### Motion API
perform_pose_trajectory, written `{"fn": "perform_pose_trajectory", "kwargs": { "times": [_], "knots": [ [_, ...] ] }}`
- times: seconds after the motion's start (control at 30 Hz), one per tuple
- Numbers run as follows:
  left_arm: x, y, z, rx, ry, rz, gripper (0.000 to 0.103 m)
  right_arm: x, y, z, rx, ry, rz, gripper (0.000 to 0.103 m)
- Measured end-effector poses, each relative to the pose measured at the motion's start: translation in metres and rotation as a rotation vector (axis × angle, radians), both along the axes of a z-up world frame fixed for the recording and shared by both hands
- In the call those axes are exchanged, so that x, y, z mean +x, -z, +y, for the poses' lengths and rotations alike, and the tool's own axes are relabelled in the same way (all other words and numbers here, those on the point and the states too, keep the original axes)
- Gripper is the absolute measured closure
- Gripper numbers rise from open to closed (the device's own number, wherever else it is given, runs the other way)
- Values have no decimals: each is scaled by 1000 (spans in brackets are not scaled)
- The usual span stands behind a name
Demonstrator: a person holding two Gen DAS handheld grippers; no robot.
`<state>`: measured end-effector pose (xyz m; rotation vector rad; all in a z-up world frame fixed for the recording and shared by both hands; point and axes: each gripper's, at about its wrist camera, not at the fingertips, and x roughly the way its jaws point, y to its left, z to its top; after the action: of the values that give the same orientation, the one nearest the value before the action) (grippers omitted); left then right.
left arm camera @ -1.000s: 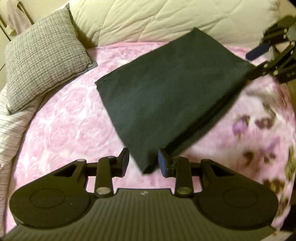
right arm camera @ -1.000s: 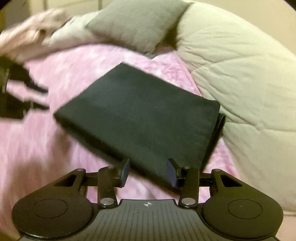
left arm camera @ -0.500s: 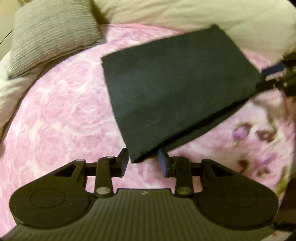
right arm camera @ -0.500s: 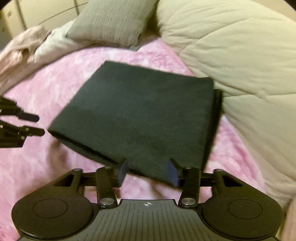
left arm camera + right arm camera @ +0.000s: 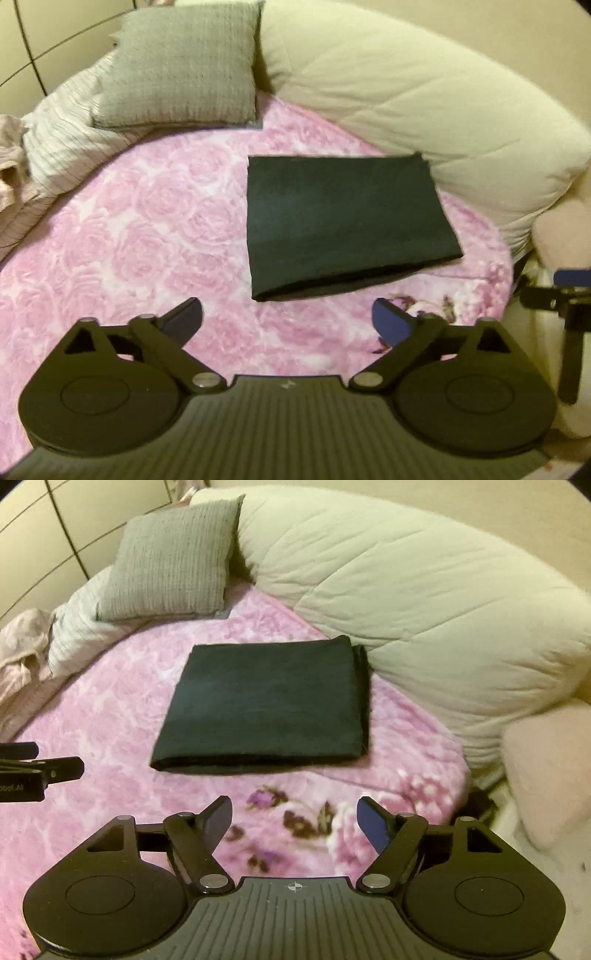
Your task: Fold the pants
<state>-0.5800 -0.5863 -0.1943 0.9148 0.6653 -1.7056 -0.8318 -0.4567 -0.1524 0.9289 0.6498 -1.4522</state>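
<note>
The dark pants (image 5: 343,221) lie folded into a flat rectangle on the pink rose-print blanket (image 5: 147,236), their far right corner against the cream duvet. In the right wrist view the same folded pants (image 5: 266,705) rest flat ahead of me. My left gripper (image 5: 288,319) is open, well short of the near edge of the pants, holding nothing. My right gripper (image 5: 294,818) is also open and empty, drawn back over the blanket (image 5: 110,709). Each gripper shows at the edge of the other's view.
A grey pillow (image 5: 181,66) lies at the back left on striped bedding (image 5: 62,136). A bulky cream duvet (image 5: 424,96) runs along the back and right. A pale pink cushion (image 5: 546,771) sits at the right edge of the bed.
Both grippers have let go of the near edge of the pants, opened wide and pulled back. The folded pants now lie flat on the blanket.
</note>
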Motion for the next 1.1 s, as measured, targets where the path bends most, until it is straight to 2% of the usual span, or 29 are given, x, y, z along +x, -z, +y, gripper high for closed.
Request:
{"fn": "perform_pose_trajectory", "kwargs": {
  "times": [0.2, 0.33, 0.7, 0.8, 1.1],
  "knots": [
    [14, -46, 47, -86, -16, 20, 1, 24, -48, 45, -69, 61, 18, 31],
    [23, -65, 70, -98, -18, 31, 1, 41, -65, 70, -82, 80, 41, 30],
    [42, -84, 103, -81, -64, 43, 1, 62, -87, 97, -69, 72, 49, 30],
    [41, -89, 108, -82, -93, 46, 1, 61, -91, 95, -66, 55, 46, 30],
    [27, -102, 120, -93, -89, 42, 1, 60, -103, 95, -65, 21, 56, 30]
  ]
}}
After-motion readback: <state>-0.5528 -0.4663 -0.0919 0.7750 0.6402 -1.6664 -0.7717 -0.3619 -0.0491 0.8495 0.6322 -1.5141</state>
